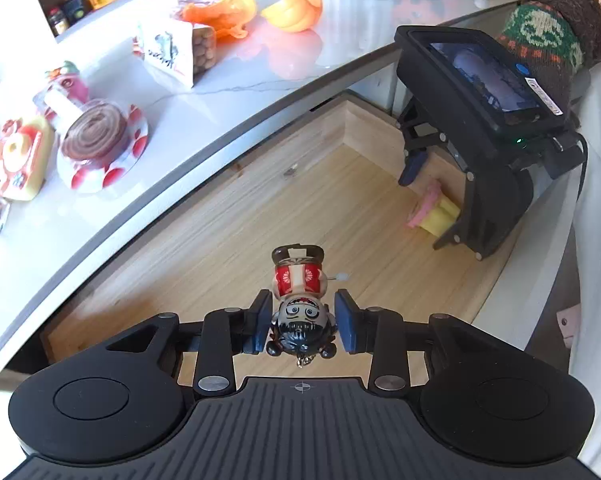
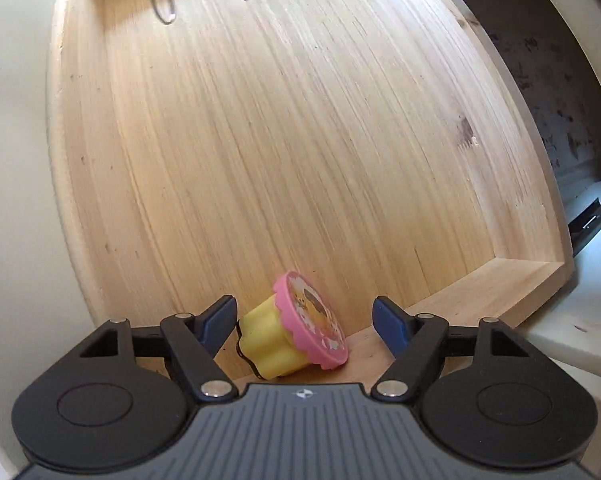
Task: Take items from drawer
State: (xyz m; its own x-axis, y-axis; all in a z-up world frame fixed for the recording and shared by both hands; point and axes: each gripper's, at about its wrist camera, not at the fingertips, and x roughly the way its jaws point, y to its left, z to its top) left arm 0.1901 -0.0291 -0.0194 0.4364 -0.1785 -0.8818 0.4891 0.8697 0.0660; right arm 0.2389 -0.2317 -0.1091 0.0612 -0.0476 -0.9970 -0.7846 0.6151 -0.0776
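The left gripper (image 1: 303,322) pinches a small painted figurine (image 1: 301,304) by its head above the open wooden drawer (image 1: 228,216). The right gripper (image 2: 304,320), jaws spread, straddles a yellow jelly cup (image 2: 288,334) with a pink lid, lying tipped in the drawer's corner

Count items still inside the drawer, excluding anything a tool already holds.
1. The yellow cup with pink lid lies tipped against the drawer wall, between the right tool's open pads. The figurine is gripped in the left tool. Rest of drawer floor looks bare.
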